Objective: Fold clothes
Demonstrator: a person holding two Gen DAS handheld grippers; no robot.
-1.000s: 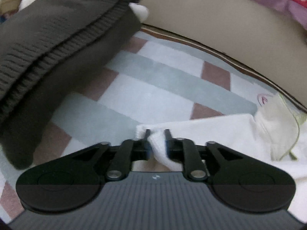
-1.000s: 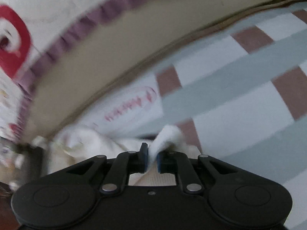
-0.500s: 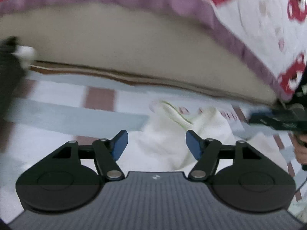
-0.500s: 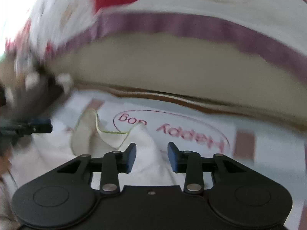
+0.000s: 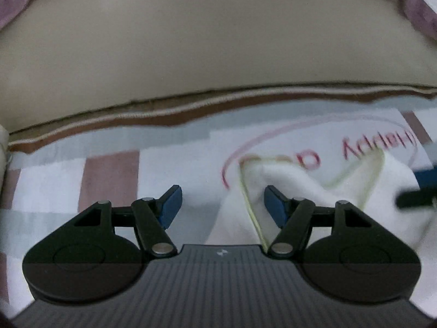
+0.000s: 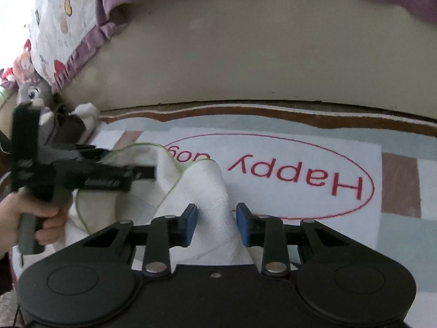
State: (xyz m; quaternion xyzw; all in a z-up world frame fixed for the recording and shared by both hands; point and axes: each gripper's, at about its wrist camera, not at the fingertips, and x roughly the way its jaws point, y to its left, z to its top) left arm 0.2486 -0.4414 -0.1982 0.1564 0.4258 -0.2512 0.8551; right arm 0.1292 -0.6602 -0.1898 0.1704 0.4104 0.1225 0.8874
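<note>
Two grippers: both hover low over the checked rug, each pointing down toward the white garment.
Landmark: pale checked rug point(image 6: 396, 235) with grey, white and brown squares and a white panel bearing a red oval and the red words "Happy dog" point(image 6: 273, 175).
Task thing: white knitted garment with a thin yellow-green trim point(image 6: 210, 191), lying rumpled on the rug, its raised fold overlapping the near left part of the red oval.
Left gripper point(image 5: 221, 205): black, with blue-padded fingers point(image 5: 170, 205) standing wide apart; nothing is between them, only bare rug, and the garment's left edge lies just beside the right finger.
Left gripper seen from the right wrist: it reaches in from the left point(image 6: 109, 175), blurred, held by a hand point(image 6: 32, 218) at the garment's left side.
Right gripper point(image 6: 217, 222): black, blue-padded fingers point(image 6: 189, 224) partly apart and closing, with a raised hump of the white garment between them; the pads stand close on either side of the cloth, not visibly pressing it.
Right gripper seen from the left wrist: only a blurred dark and blue tip shows point(image 5: 420, 191) over the garment's right side.
Beyond the rug: beige padded edge point(image 6: 245, 63) runs along the rug's far border, with a frilled purple-trimmed printed cover point(image 6: 68, 32) above it.
Far left of the rug: a grey soft toy point(image 6: 31, 94), blurred.
</note>
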